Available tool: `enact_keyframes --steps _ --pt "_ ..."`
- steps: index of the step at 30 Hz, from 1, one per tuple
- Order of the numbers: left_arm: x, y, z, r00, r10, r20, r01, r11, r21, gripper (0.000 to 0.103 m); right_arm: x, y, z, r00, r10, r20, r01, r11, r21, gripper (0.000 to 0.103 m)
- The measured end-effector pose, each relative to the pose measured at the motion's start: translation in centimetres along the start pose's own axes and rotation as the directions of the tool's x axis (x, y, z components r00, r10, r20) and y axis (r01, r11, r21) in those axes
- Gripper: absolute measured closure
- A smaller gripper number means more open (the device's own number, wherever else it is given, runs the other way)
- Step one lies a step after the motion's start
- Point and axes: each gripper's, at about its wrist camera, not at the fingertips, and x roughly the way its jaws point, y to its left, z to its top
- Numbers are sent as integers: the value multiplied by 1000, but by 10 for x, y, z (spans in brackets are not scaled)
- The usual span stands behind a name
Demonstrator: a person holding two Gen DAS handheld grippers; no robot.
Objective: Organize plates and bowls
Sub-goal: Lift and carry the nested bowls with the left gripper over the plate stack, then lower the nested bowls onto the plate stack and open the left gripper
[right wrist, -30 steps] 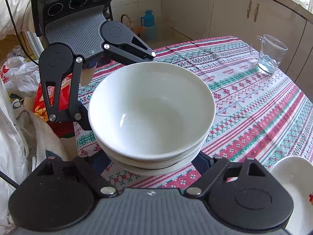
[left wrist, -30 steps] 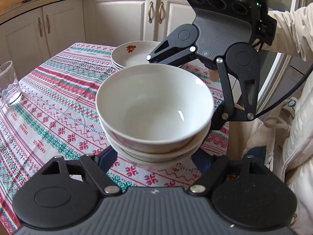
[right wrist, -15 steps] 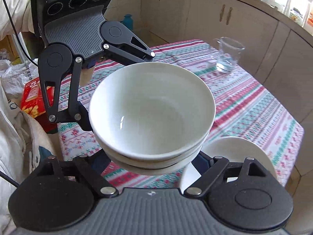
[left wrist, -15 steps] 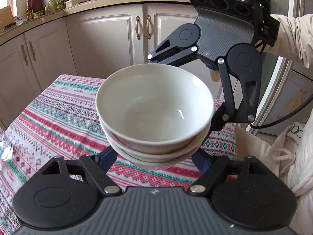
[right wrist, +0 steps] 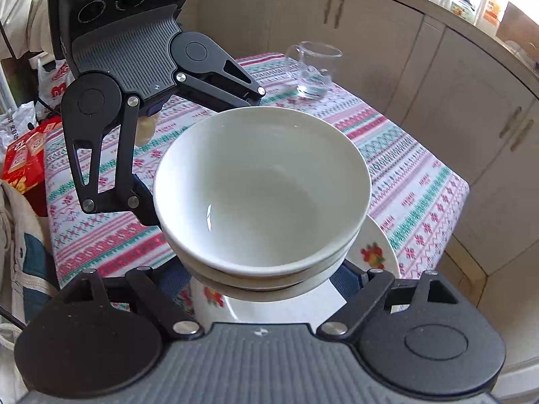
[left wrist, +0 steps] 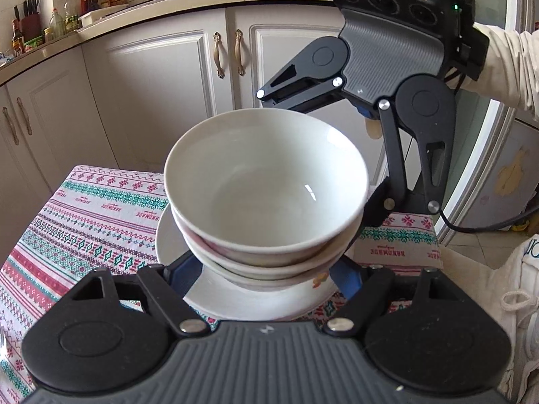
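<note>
Left wrist view showed the stack of bowls [left wrist: 266, 195] held in the air between both grippers, the left gripper [left wrist: 262, 269] clamping its near side and the right gripper [left wrist: 340, 155] its far side, both sets of jaws closed on the stack. Directly beneath lay the plates [left wrist: 242, 299] on the worktop [left wrist: 84, 222]. The stack hung straight above them, so lowering looked like the likely next move.

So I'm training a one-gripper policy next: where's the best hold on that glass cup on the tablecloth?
Probably the glass cup's straight wall, jaws level, approaching from the side away from its handle. It stands upright and open-topped, apart from the plates, so the sides look free.
</note>
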Motion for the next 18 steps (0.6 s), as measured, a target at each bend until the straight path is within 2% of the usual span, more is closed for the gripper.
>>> enact_keyframes --steps 8,18 --pt "25 9 5 1000 -25 -18 25 1000 -3 22 8 -24 -17 1000 -2 -14 3 999 44 12" --pt "34 17 7 999 -38 -29 37 999 -22 22 15 -35 -24 1000 20 -15 -19 997 74 13"
